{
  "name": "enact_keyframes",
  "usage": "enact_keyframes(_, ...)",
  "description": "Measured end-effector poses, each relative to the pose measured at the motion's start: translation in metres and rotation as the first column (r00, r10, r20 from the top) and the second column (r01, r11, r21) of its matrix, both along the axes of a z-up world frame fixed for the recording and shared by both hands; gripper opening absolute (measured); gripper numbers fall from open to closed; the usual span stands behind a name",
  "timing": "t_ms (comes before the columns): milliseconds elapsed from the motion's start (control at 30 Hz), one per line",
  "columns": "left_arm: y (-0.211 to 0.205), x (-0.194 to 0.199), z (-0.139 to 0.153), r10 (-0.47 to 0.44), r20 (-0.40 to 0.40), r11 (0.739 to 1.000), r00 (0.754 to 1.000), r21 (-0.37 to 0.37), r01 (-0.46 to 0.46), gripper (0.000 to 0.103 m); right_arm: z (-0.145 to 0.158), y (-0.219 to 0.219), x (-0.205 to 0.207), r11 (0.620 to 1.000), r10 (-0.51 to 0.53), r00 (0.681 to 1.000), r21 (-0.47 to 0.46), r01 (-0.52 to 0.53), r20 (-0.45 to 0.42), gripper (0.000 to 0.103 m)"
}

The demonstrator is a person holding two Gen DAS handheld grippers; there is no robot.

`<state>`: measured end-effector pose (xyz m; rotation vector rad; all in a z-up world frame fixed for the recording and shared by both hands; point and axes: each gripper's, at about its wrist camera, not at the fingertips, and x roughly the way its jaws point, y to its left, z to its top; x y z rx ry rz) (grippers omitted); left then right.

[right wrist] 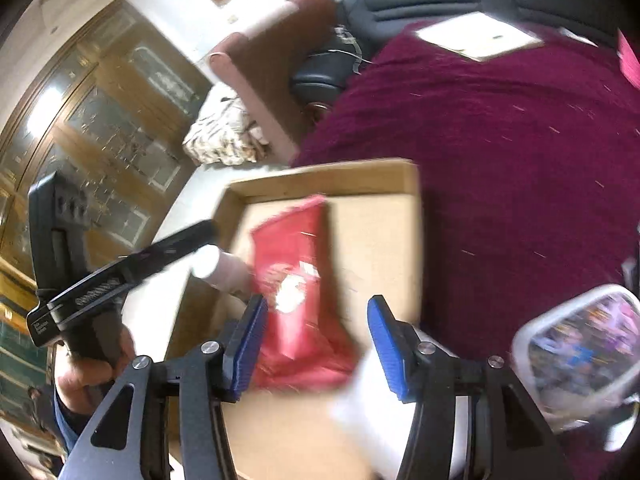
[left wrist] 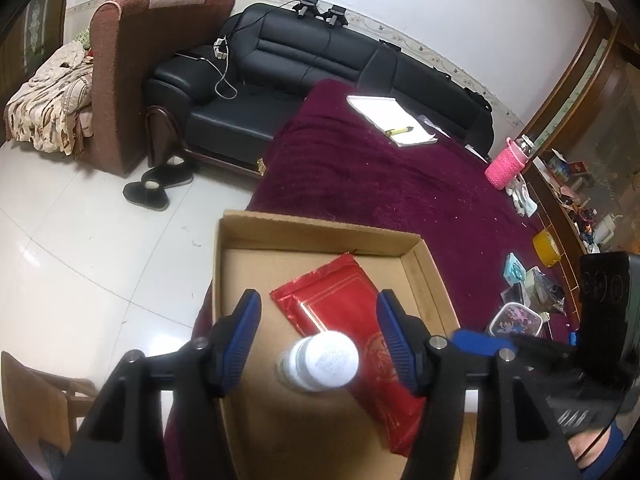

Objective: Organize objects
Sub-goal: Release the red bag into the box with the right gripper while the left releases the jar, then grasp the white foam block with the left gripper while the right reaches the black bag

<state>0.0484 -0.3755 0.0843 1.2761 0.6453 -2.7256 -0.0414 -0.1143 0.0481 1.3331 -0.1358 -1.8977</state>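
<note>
Starting at the left, my left claw (left wrist: 318,338) hangs over the shallow brown cardboard box (left wrist: 316,236) with its blue pads standing apart. The small white plastic bottle (left wrist: 320,362) stands upright between them, at about 6 o'clock in the box, but the pads do not touch it on either side, so I judge it is already put down and let go. It stands on the lower part of the flat red foil packet (left wrist: 352,320), which lies across the middle of the box floor, its long side running from about 11 o'clock to 5 o'clock.

So two things are in the box already, I think.

My right claw (right wrist: 316,344) is also open, with nothing pressed between its pads. In its blurred view the red packet shows between the fingers, only behind them. Something white and blurred lies under its right finger; I cannot tell what it is.

To the right, on the dark purple plush cloth (left wrist: 380,176), more things wait: a clear plastic container with a white rim (right wrist: 580,348) at about 4 o'clock from the box, close to my right claw, then a round yellow tub (left wrist: 546,246), some small pale boxes (left wrist: 516,272) and a pink knitted bottle cover (left wrist: 506,162) near 2 o'clock. If these belong in the box, most of the work is not done. The container seems the nearest next piece.
</note>
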Motion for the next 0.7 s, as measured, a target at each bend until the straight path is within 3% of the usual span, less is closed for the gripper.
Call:
enact_keyframes(133,0.003,0.01,0.004,-0.016,-0.016,1.0,1.0,0.008,0.016,0.06,-0.005,0.044,-0.008,0.997,-0.069,0.998,0.028,0.069,0.008,0.058)
enact_keyframes(300,0.022,0.02,0.012,-0.05,-0.034,0.999,0.998,-0.007,0.049,0.064,0.01,0.088,0.0,0.994,-0.106,0.994,-0.036,0.106,-0.011,0.059)
enact_keyframes(533,0.082,0.024,0.024,-0.18,-0.045,0.983,0.983,-0.031,0.179,0.068,0.018,0.134,0.01,0.981,-0.152,0.988,-0.12,0.151,-0.002,0.06)
enact_keyframes(700,0.129,0.02,0.02,-0.266,-0.043,0.964,0.963,0.002,0.267,0.068,0.006,0.173,0.012,0.963,-0.205,0.978,-0.17,0.208,0.035,0.06)
